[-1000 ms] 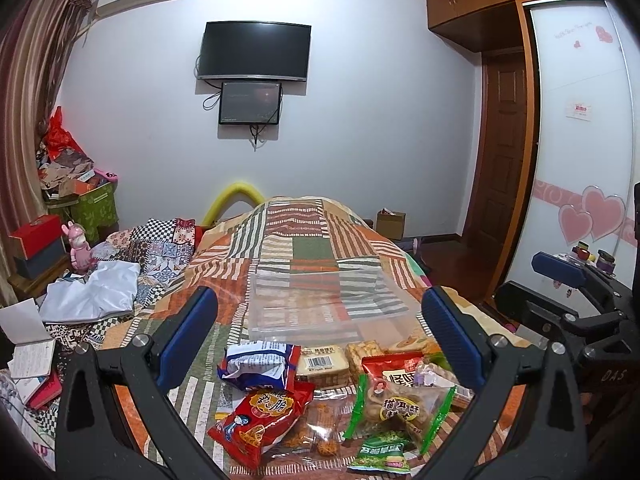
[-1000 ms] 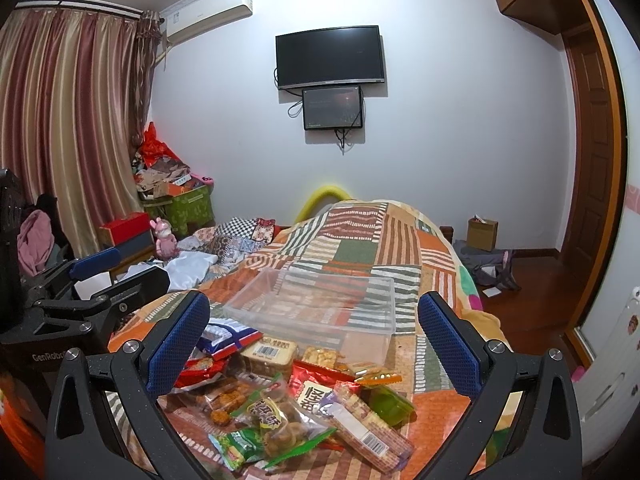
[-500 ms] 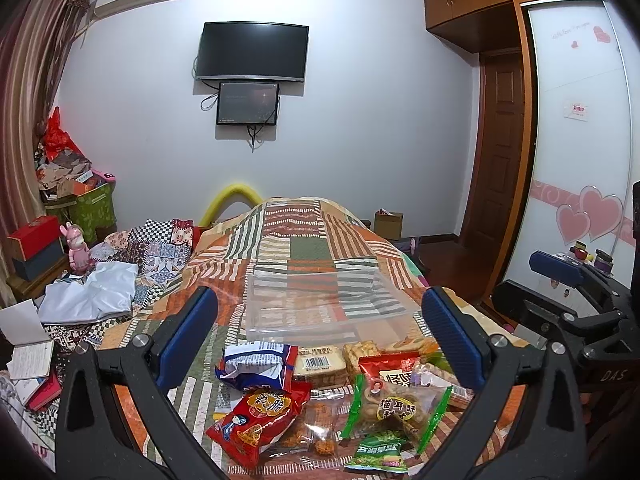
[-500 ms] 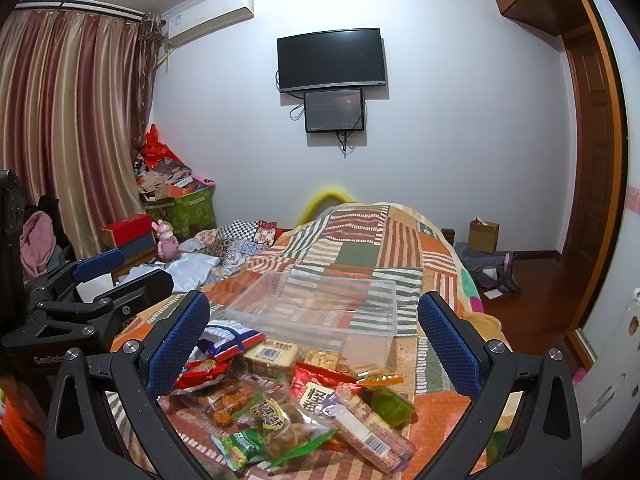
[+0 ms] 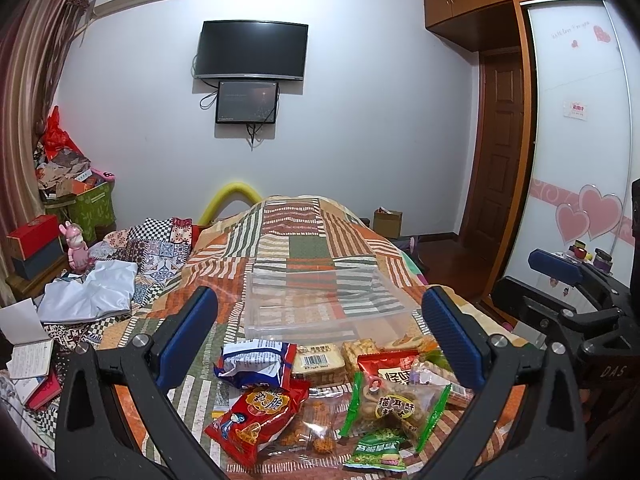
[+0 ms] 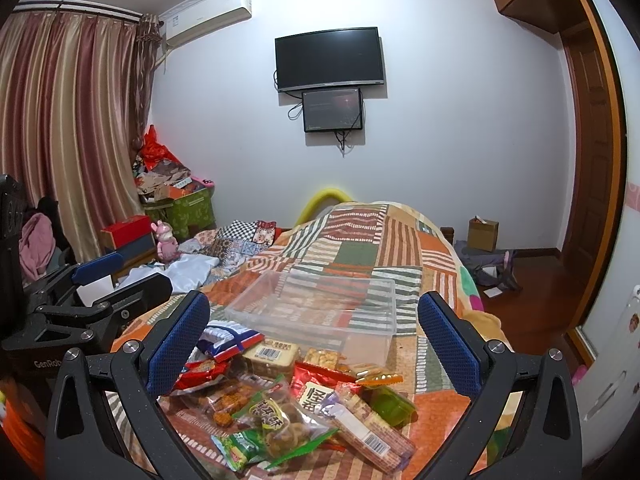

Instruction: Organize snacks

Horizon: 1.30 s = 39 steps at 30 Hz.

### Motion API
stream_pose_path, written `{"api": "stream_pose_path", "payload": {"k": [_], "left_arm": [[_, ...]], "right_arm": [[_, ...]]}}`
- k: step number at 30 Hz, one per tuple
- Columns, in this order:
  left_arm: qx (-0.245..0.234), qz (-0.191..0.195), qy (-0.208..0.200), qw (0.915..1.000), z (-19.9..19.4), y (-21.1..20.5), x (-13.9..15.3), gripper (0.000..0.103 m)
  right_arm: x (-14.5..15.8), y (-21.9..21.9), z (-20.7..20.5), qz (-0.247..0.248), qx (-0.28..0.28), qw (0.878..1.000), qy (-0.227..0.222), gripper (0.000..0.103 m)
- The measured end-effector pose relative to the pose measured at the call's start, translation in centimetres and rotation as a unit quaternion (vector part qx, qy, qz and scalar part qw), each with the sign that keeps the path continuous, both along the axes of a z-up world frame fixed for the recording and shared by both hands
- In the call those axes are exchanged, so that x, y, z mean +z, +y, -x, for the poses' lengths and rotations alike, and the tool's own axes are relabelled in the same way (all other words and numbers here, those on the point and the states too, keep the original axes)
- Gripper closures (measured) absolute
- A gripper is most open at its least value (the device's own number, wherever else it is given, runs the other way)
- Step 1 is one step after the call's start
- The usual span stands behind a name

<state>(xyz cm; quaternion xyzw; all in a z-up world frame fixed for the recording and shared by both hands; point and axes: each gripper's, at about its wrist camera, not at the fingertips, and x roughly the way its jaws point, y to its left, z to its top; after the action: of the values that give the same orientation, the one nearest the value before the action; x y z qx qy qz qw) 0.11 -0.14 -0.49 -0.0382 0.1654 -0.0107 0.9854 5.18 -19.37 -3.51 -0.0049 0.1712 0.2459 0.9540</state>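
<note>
Snacks (image 5: 320, 392) lie heaped on the bed (image 5: 312, 248) at its near end, just in front of a clear bin (image 5: 324, 312) that sits empty on the patchwork quilt, so I judge nothing has been sorted yet. From where I steer, the left hand-held gripper (image 5: 320, 328) hangs above the pile with its blue pads (image 5: 188, 332) spread wide apart and nothing between them; the right hand-held gripper (image 6: 312, 332) does the same, jaws fully apart over the same heap. Both are held high and back, which I take as a survey stance: it keeps the whole pile and the bin in sight before I commit to one packet. The bin stands behind the snacks with its open top facing up, a short carry from any of them. Nearest my left side are a red bag (image 5: 256, 416) and a blue-and-white bag (image 5: 256, 364), touching each other; a green-edged packet (image 5: 394, 404) and a small green one (image 5: 378, 450) lie toward the middle. In the right view a long wafer pack (image 6: 372, 428) and a green jelly cup (image 6: 390, 400) sit at the right edge of the heap, the easiest reach for that side. The packets overlap and look slippery and crinkly, so I expect a pinch at an edge could drag a neighbour along.
</note>
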Motion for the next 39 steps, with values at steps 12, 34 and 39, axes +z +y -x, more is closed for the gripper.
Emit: {"api": "stream_pose_path", "payload": {"k": [12,34,39], "left_arm": [[-0.001,-0.001,0.003,1.0000,0.0,-0.2,-0.1,0.000],[0.007,-0.007,0.100,0.9949,-6.2,2.5,-4.3,0.000],[0.015,-0.007,0.149,0.9887,-8.5,4.1,-7.1,0.000]], "right_arm": [[0.0,0.0,0.0,0.000,0.001,1.000,0.000,0.000],[-4.3,-2.1,-6.3,0.046,-0.016,0.993,0.110,0.000],[-6.4,-2.6,-8.2,0.061,-0.020,0.986,0.152,0.000]]}}
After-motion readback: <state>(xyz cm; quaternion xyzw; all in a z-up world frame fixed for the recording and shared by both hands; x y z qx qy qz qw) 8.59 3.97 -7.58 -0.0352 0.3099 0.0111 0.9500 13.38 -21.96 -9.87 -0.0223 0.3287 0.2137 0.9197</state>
